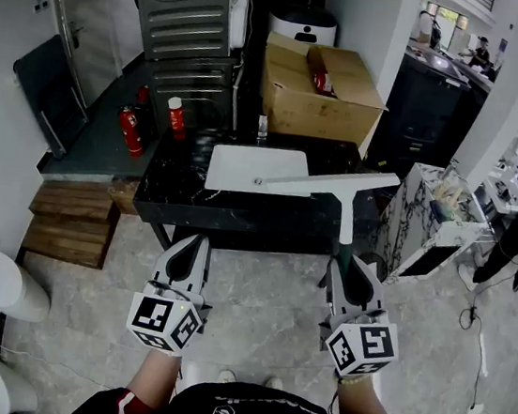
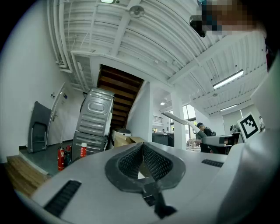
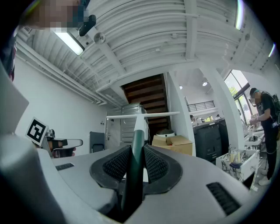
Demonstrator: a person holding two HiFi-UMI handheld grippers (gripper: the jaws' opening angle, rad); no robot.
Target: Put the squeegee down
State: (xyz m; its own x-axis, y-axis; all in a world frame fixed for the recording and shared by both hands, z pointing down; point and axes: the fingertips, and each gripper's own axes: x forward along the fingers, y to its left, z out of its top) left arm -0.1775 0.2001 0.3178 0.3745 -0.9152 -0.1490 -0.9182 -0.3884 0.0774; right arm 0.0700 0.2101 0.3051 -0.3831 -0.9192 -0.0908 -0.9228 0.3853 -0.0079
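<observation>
- The left gripper [image 1: 193, 242] is nearest, its jaws closed together with nothing between them.
- Beside it, the right gripper [image 1: 346, 263] is clamped on the dark handle of the squeegee [image 1: 347, 204].
- The squeegee is off the table, up in the air, its white blade pointing away from the person.
- Beyond is a black table [image 1: 174, 202] with a white sink [image 1: 245, 166].
- Farther back are an open cardboard box [image 1: 334, 107] and, to the left, a red fire extinguisher [image 1: 132, 130].

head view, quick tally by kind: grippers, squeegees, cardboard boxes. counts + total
Grippers: 2, left gripper and right gripper
Squeegee: 1, held in the right gripper
Cardboard box: 1
Total: 4
</observation>
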